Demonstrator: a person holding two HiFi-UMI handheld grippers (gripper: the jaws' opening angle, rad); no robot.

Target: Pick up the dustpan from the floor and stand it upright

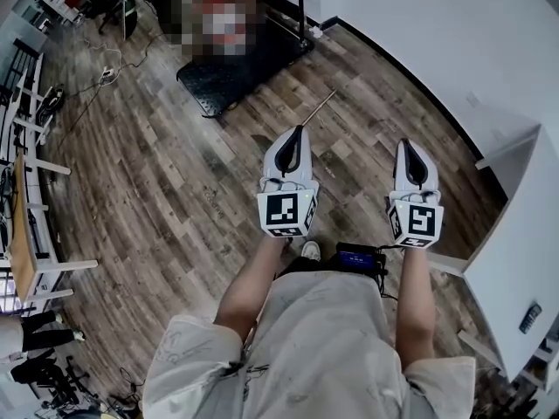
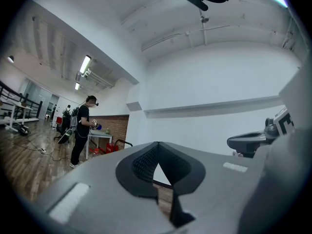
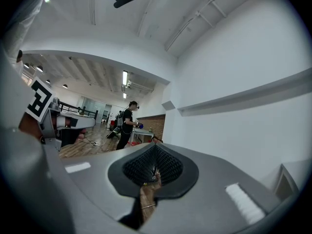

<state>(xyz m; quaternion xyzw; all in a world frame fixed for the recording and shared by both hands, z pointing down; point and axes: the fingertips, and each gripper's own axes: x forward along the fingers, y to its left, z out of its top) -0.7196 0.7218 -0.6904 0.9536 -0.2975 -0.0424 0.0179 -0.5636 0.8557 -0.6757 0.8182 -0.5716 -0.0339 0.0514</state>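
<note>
Dustpan (image 1: 320, 107): only thin straight rod (image 1: 313, 115) vis., on wood-plank flr (image 1: 175, 173).

Premises: open indoor lab or test hall. Evidence: wood-plank floor (image 1: 175, 173) with loose cables (image 1: 106, 75), white walls (image 1: 437, 33), strip ceiling lights (image 2: 85, 64), a tabletop (image 2: 101, 135), and a person (image 2: 82, 130) wearing head-mounted gear.

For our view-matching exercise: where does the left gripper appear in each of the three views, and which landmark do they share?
Head view: left gripper at centre, ahead of the left forearm.
Left gripper view: its own fingers fill the lower middle.
Right gripper view: at the left edge, beside its marker cube.
Shared landmark: the white wall.
</note>
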